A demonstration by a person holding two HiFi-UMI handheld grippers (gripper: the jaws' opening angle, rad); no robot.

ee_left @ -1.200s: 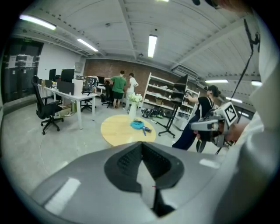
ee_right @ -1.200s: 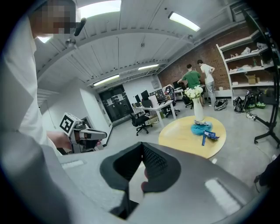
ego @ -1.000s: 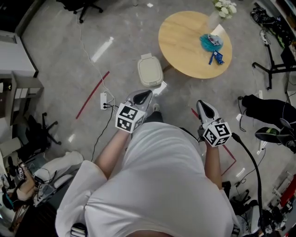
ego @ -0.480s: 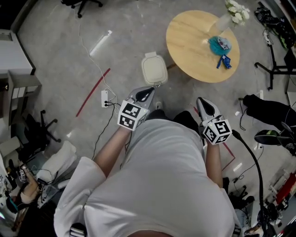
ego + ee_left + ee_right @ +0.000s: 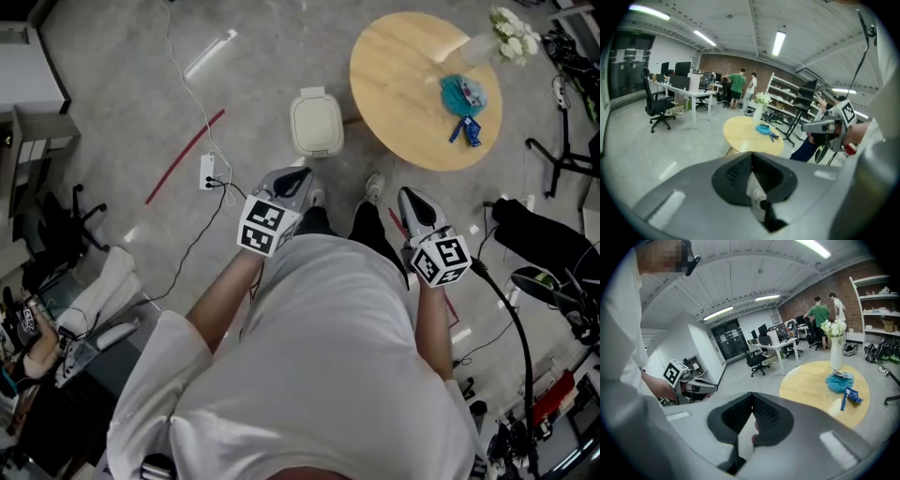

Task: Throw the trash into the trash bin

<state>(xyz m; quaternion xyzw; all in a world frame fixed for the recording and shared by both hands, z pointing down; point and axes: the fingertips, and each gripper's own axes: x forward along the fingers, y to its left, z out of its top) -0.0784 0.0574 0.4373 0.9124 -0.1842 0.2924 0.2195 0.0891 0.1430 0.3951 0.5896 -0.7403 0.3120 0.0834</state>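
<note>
**Both grippers closed and empty; trash on the tabletop**

Left gripper (image 5: 298, 178): you hold it out ahead of your body over the floor. Its jaws are pressed together with nothing between them.

Right gripper (image 5: 409, 199): same condition, jaws closed tip to tip and empty. Both grippers point forward and down, toward the round wooden table (image 5: 394, 66).

Trash: a crumpled teal wad (image 5: 464, 94) lies on the tabletop toward its right edge in the head view. A blue wrapper (image 5: 466, 129) lies just beside it, closer to the edge nearest you. A vase of white flowers (image 5: 506, 33) stands at the far right edge, near the wad.

Trash bin (image 5: 316, 124): cream, lid down, on the floor just beside the table's left edge and ahead of your left gripper.

Neither gripper touches the trash, the table or the bin.

Floor: a white power strip (image 5: 207, 172) with its cable and a red tape line (image 5: 185, 157) lie to the left of the bin.

Background: in the gripper views, two people (image 5: 740, 84) stand by a brick wall.
</note>
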